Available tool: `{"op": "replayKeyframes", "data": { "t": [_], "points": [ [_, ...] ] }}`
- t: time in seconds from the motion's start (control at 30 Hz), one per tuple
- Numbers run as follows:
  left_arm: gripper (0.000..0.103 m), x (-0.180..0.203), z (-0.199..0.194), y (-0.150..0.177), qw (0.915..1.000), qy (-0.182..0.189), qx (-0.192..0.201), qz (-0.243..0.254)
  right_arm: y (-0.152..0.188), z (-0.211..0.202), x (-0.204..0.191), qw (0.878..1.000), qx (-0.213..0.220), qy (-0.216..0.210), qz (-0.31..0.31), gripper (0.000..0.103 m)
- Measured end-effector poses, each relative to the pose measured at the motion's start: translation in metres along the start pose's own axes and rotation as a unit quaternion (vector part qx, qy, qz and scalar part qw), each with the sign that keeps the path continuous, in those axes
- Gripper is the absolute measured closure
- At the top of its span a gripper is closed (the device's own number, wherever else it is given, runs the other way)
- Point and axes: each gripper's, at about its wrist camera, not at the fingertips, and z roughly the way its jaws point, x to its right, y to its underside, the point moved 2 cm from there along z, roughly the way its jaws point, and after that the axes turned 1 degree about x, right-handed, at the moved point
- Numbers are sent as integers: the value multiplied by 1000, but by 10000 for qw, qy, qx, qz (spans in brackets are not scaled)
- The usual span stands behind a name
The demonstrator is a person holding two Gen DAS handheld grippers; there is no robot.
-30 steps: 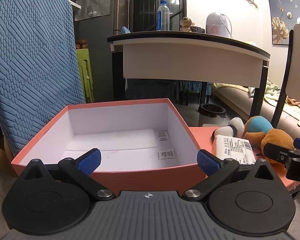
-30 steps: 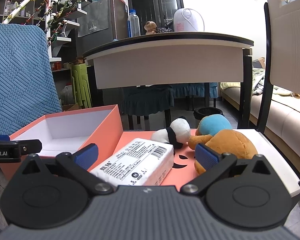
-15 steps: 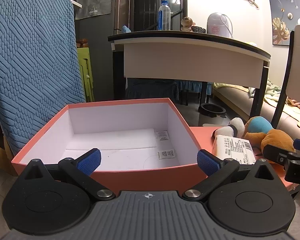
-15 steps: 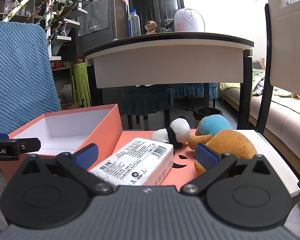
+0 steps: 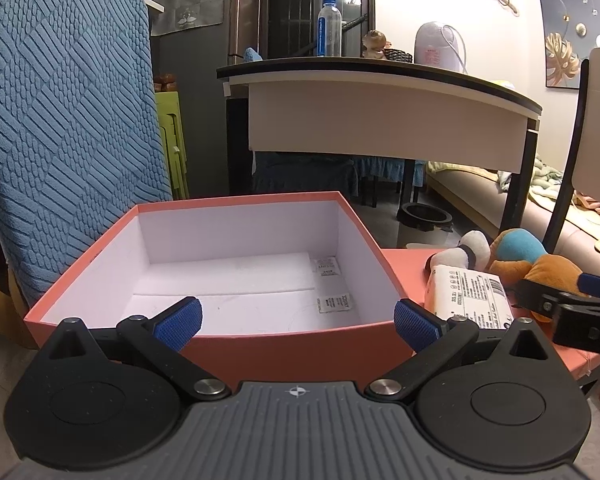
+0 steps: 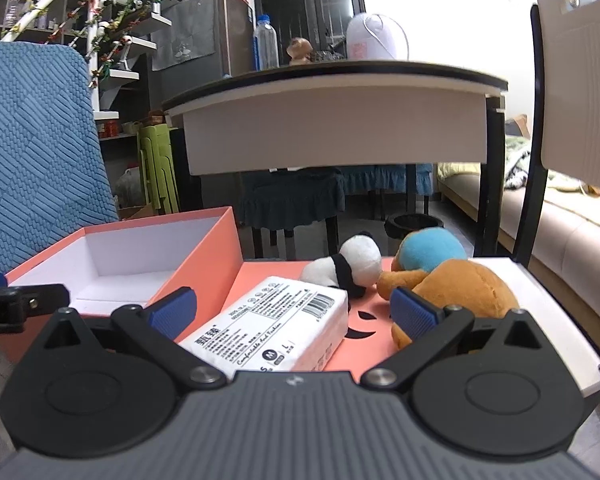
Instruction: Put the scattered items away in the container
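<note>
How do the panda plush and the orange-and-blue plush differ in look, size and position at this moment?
The panda plush is black and white; the orange-and-blue plush is orange with a blue part. The panda looks clearly smaller. The panda lies just behind the white tissue pack, while the orange plush lies to its right, partly behind a finger of the right gripper. Both lie outside the box, ungripped.

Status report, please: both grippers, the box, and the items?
Left gripper open, facing the box. Right gripper open, tissue pack ahead. Box holds none of the items. Panda plush and orange plush outside; path clear.
</note>
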Motion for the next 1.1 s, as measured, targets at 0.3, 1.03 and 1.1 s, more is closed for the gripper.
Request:
{"op": "replayKeyframes", "data": {
  "t": [0.3,1.03,1.1],
  "points": [
    [0,-11,-2,1,9999,64,-107,-118,10,38,-10,9986,-514,-48,124,0],
    [0,-38,-4,5,9983,147,-354,-439,20,81,-21,9944,-1052,27,-91,0],
    [0,-38,-5,5,9984,147,-333,-426,19,83,-18,9942,-1075,39,-85,0]
  ]
}}
